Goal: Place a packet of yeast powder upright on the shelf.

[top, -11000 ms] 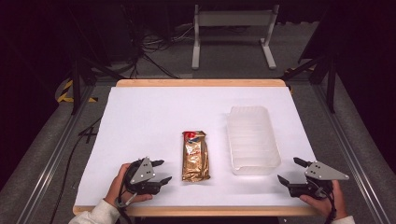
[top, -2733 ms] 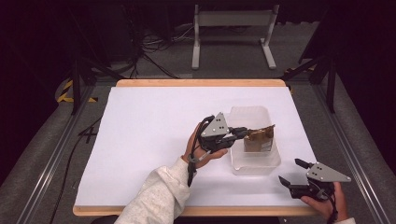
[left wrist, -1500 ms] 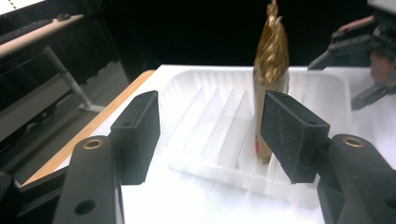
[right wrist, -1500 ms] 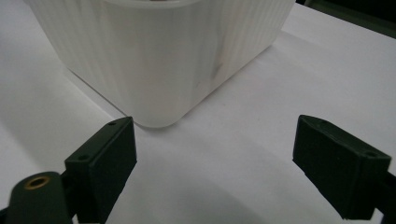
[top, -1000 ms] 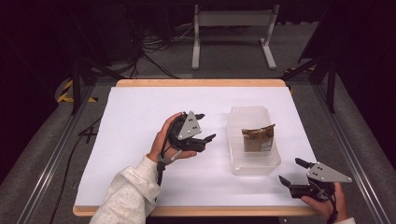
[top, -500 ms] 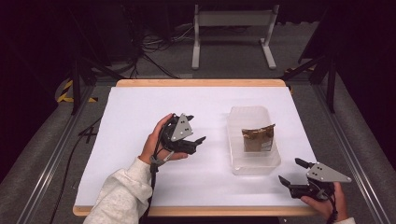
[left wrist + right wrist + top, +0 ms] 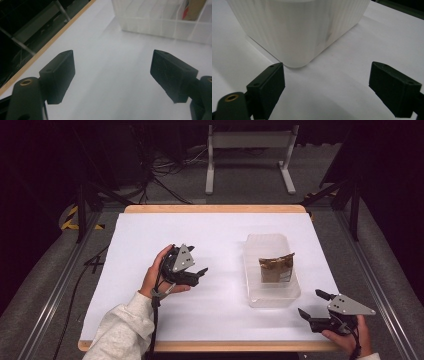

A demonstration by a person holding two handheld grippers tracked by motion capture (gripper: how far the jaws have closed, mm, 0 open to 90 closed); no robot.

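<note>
A gold snack packet [image 7: 275, 268] is standing tilted inside the clear plastic bin [image 7: 270, 292] toward the bench's right edge, so the placing looks done. The left gripper [image 7: 198, 272] is hovering mid-bench, jaws wide and holding nothing, having just been opening. The right gripper [image 7: 311, 306] is resting near the bench's front right corner, jaws wide, also holding nothing.

High view looks forward and down on the whole table [image 7: 150, 235]. Both gripper views sit low, close over it, sharing the clear bin [image 7: 270, 292] [image 7: 160, 25] [image 7: 294, 27].
</note>
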